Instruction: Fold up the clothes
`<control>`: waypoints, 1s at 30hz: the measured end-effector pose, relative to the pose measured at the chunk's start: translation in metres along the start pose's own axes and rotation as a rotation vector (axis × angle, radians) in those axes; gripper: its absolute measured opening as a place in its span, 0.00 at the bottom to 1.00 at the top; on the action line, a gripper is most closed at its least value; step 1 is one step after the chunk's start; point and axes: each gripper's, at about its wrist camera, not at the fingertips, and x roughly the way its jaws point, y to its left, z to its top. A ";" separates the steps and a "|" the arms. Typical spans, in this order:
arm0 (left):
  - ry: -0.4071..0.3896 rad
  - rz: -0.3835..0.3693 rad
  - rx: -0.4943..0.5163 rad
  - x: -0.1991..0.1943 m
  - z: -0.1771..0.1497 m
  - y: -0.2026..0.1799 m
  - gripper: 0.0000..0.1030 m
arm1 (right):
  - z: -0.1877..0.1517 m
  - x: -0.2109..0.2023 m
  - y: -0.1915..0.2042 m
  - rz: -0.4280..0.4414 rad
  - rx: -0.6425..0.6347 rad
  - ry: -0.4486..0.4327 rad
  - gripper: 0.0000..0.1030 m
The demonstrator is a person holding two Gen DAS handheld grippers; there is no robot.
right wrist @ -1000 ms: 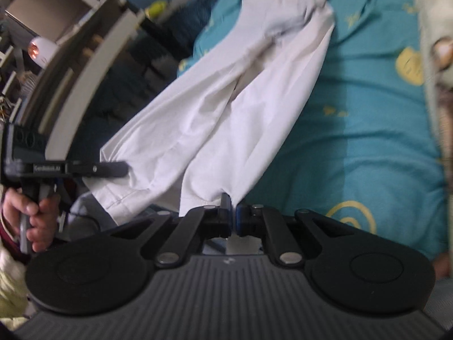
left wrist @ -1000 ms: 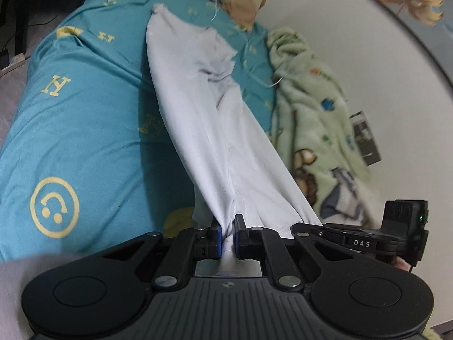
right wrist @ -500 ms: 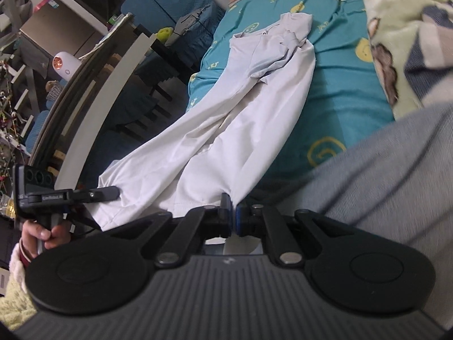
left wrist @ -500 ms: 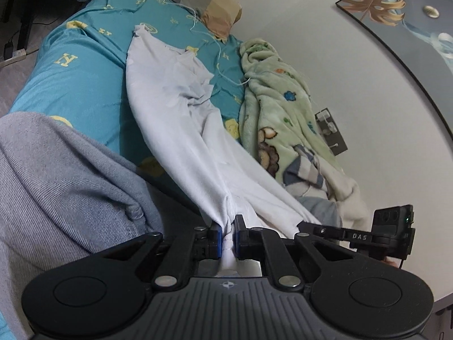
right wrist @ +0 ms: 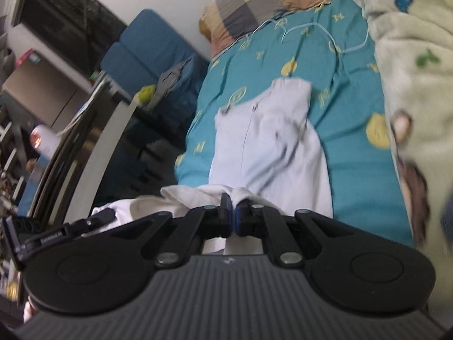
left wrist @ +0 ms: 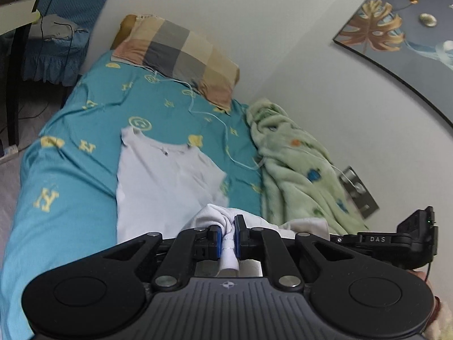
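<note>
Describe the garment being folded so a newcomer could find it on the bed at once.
Start at the bed with the teal sheet printed with yellow letters and smiley faces. In its middle lies the white shirt, neckline toward the checked pillow, near edge pinched in the left tool and right tool. It is plain white, unlike the green cartoon blanket along the wall.

Left view: sits just behind the left gripper (left wrist: pixel 228 236), tilted down, facing along the bed (left wrist: pixel 70 187) toward the pillow (left wrist: pixel 181 53) at 12 o'clock; wall at 2.
Right view: close behind the right gripper (right wrist: pixel 231 216), facing the pillow (right wrist: pixel 266 0) at 1 o'clock.
Shared: white shirt (left wrist: pixel 164 181), bed, pillow, green blanket (left wrist: pixel 294 164).
</note>
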 end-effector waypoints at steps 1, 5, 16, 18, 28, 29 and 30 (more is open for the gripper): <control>-0.004 0.004 -0.012 0.016 0.009 0.008 0.09 | 0.010 0.014 -0.004 -0.011 0.001 -0.003 0.06; 0.007 0.030 -0.043 0.080 0.037 0.042 0.09 | 0.045 0.073 -0.025 -0.052 0.007 0.003 0.06; 0.139 0.131 -0.052 0.238 0.042 0.129 0.11 | 0.076 0.209 -0.101 -0.145 0.045 0.097 0.07; 0.152 0.133 -0.057 0.245 0.036 0.136 0.11 | 0.073 0.217 -0.108 -0.143 0.062 0.106 0.07; 0.115 0.135 -0.077 0.189 0.022 0.106 0.65 | 0.060 0.186 -0.113 -0.089 0.227 0.084 0.46; 0.102 0.133 -0.083 0.178 0.019 0.100 0.66 | 0.057 0.177 -0.109 -0.089 0.235 0.072 0.54; 0.090 0.123 -0.102 0.167 0.014 0.095 0.67 | 0.053 0.167 -0.105 -0.089 0.239 0.060 0.57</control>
